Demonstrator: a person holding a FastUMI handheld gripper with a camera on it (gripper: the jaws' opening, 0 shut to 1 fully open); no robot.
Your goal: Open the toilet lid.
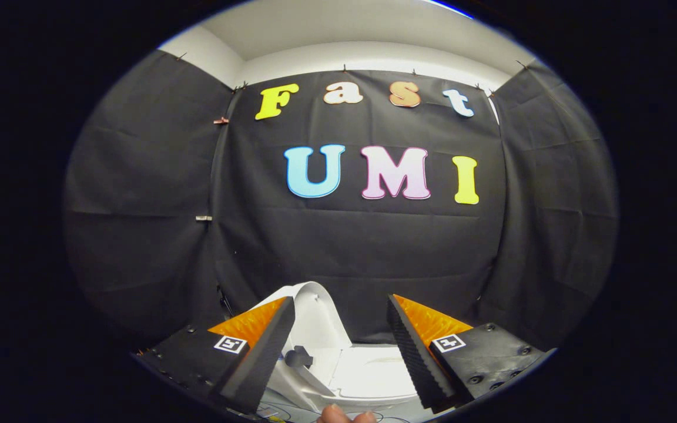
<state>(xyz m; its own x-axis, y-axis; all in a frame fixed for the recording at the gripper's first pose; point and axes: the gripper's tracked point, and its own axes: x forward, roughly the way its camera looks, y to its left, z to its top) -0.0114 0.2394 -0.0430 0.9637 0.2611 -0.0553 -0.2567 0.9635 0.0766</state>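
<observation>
Holding your gripper [338,343] spread wide, you grasp nothing. Toilet lid [318,317] stands raised between its 2 fingers [259,358]. Fingertips [344,416] show below.

The toilet lid [315,317] is plain glossy white, and so is the toilet [374,370] under it, its surface glaring bright at the lower middle of the frame. A small dark grey piece [298,356] sits against the white at the lid's base. Each arm of the tongs [338,341] carries a square black-and-white marker [230,344]. The ceiling [338,35] across the top of the frame is off-white.
</observation>
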